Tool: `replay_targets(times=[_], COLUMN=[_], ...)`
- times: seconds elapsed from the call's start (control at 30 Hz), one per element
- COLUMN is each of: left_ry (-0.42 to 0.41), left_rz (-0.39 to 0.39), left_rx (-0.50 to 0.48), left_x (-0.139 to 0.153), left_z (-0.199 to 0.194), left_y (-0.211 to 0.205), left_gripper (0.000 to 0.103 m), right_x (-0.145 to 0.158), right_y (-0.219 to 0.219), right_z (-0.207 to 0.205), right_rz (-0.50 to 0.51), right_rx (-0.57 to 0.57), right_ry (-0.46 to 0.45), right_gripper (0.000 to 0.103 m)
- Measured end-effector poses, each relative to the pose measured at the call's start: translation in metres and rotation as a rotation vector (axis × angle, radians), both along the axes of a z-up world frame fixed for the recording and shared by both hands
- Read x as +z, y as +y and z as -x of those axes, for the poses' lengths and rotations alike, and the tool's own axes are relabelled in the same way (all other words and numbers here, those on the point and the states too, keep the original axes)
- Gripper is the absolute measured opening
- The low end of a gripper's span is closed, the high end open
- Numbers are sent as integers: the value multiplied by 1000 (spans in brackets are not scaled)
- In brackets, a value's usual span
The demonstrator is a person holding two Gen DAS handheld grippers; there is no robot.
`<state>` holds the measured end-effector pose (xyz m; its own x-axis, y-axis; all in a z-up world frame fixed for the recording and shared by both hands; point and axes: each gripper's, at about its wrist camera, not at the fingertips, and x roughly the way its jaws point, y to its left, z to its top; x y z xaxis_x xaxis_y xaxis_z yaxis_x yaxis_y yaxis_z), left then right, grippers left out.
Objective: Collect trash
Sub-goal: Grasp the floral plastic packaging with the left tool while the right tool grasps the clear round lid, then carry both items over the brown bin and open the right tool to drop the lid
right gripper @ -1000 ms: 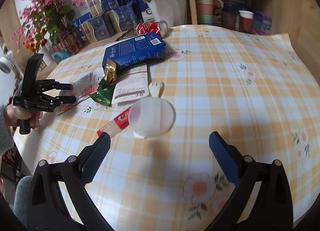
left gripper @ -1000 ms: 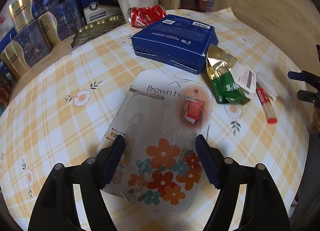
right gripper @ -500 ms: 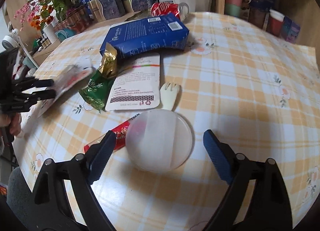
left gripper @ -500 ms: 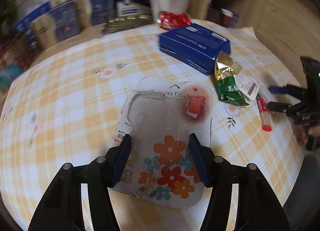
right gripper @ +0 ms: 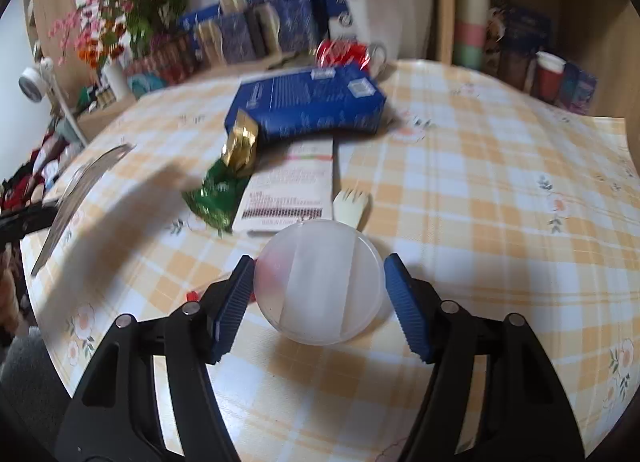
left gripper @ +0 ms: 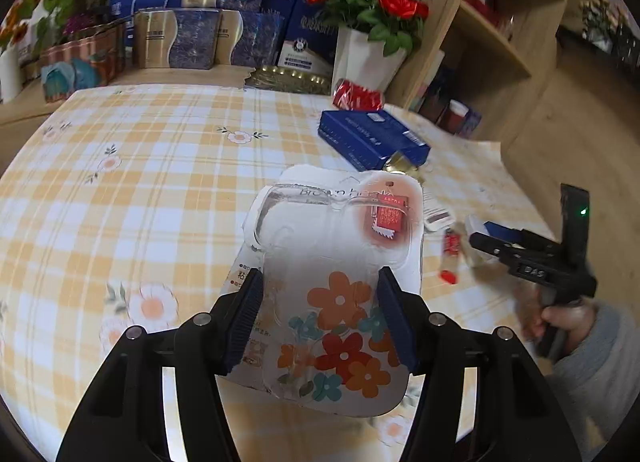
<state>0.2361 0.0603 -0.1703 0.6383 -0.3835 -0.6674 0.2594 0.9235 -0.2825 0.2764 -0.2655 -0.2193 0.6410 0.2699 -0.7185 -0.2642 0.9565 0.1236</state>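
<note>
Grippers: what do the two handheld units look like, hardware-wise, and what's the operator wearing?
Both match: the left gripper and right gripper have black skeletal linkage arms with silver pivot pins and dark blue ribbed finger pads. Seen from the left wrist view, the right gripper has a black pistol-style body with a green indicator light and white lettering too blurred to read. A grey knit sleeve covers that arm.

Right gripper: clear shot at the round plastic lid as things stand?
Probably yes. The right gripper already straddles the round plastic lid, its jaws just closing in, the right pad still slightly apart. Nothing lies on top; the fork and red sachet sit outside the jaws.
</note>
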Motion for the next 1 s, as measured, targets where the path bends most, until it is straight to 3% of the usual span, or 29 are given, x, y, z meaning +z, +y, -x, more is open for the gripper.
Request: replay_targets(times=[0.23,0.6,1.0], left_ry=[-42,-57,-69], left_rz=[-54,-21,18], left_rx=[-15,-30,-68], left_x=[19,42,53], left_z=[36,99,181], left_y=[-10,-17,-27], left_gripper=[57,57,57], right_x=[26,56,24], right_y=[-2,-1,17], right_z=[34,124,227], right_rz=[-28,-120,-167], right_rx=[4,4,23], right_ry=[-50,-82,-9], right_gripper=[67,67,67])
